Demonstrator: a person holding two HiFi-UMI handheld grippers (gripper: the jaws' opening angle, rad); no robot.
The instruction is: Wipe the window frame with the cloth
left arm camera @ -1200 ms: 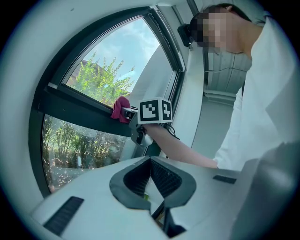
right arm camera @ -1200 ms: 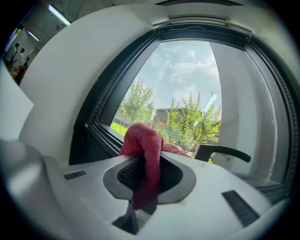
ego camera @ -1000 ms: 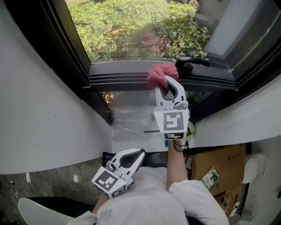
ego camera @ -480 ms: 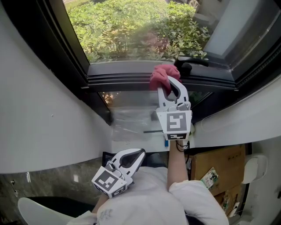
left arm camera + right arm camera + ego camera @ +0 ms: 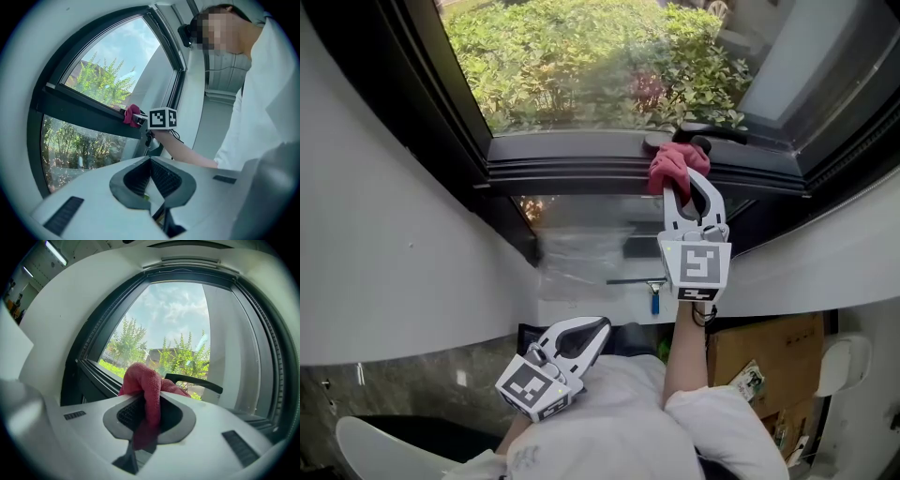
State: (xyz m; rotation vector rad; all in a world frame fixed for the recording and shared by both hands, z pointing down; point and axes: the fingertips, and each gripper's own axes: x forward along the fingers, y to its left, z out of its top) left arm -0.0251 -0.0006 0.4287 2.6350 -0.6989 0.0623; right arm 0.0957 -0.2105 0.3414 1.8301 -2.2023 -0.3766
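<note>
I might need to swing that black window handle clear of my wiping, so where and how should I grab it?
Probably the long bar of the black window handle, toward its free end, approached from the room side with jaws across its thin width. It lies level, standing off the frame, beside the red cloth.

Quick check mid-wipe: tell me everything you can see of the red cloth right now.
The cloth is a pinkish-red rag with a nubby weave, bunched into a wad. The right gripper is shut on it: one fold runs down between the jaws and the bulk bulges past the tips. That bulging end presses on the lower rail of the dark window frame, right beside the black window handle. Whether it touches the handle cannot be told.
</note>
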